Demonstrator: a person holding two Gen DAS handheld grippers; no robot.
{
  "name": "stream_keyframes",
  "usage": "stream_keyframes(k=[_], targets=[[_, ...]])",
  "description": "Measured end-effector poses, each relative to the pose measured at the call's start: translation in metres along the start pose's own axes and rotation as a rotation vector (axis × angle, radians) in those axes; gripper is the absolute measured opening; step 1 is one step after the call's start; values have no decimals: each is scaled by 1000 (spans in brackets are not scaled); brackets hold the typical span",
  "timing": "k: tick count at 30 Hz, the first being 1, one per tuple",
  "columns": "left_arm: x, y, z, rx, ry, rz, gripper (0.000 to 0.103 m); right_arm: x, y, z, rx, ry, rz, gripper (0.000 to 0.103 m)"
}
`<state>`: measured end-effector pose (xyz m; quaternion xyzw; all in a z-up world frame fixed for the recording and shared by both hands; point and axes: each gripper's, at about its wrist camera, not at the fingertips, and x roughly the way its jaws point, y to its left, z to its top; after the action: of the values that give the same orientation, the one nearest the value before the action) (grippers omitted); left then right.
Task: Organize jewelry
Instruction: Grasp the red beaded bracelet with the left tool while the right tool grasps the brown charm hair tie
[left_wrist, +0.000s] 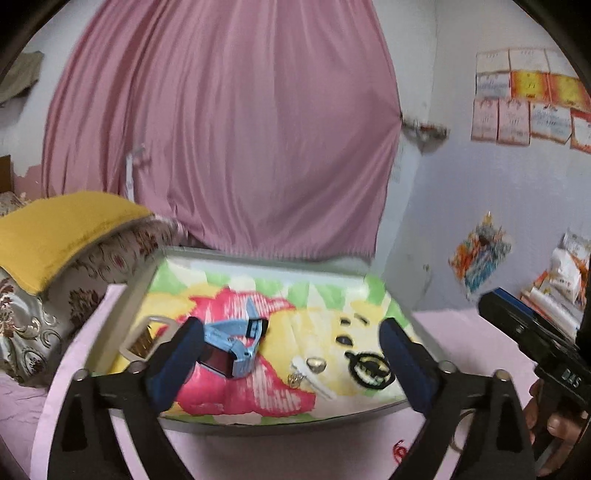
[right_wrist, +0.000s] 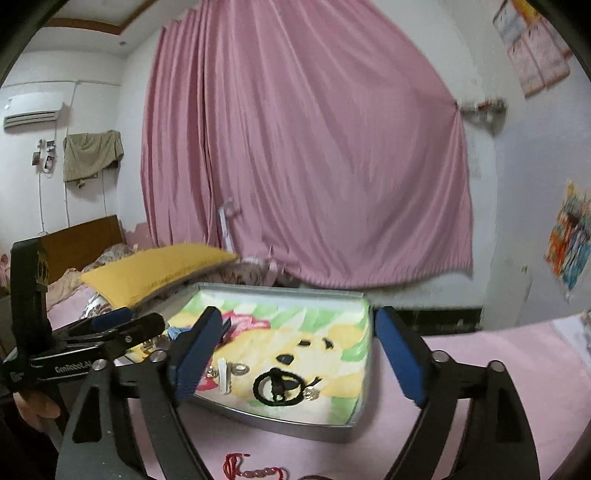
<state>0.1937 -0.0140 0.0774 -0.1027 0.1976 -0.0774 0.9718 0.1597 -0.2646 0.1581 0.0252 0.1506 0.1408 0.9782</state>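
Tin tray (right_wrist: 280, 424), cartoon-lined, centre frame on pink bed, holding blue watch (left_wrist: 236, 343), black hair tie (right_wrist: 275, 387), small ring (left_wrist: 317, 363); red bracelet (right_wrist: 247, 470) outside, bottom edge; left tongs (left_wrist: 291, 354) and right tongs (right_wrist: 295, 354) agape, empty; risk: soft bedding tipping tray, small pieces slipping.

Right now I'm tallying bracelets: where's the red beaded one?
The red bracelet lies outside the tray, on the pink bedsheet just before its near rim, bottom centre of the right wrist view.

Pink curtain (right_wrist: 306, 147), yellow pillow (left_wrist: 62, 229), light-blue watch (left_wrist: 236, 339), cartoon-printed tray (right_wrist: 280, 424), red bracelet (right_wrist: 251, 470)
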Motion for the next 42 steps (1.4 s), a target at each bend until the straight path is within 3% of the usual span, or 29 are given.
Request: stream_keyframes(k=[3, 7, 13, 20, 37, 40, 42], targets=[[-14, -4, 0, 9, -44, -8, 102, -17, -1, 2, -6, -37, -5, 94], [-32, -13, -5, 47, -85, -1, 102, -33, -3, 0, -27, -47, -18, 97], [-48, -25, -16, 78, -67, -24, 102, -47, -9, -11, -73, 5, -18, 100], [-45, -36, -29, 91, 32, -64, 102, -54, -28, -21, -100, 131, -5, 100], [-2, -52, -61, 119, 357, -155, 102, -43, -58, -59, -103, 431, 14, 100], [5, -56, -64, 115, 390, -171, 96, -41, -57, -64, -125, 459, 32, 98], [12, -58, -66, 120, 420, -183, 87, -39, -55, -65, -142, 473, 47, 87]])
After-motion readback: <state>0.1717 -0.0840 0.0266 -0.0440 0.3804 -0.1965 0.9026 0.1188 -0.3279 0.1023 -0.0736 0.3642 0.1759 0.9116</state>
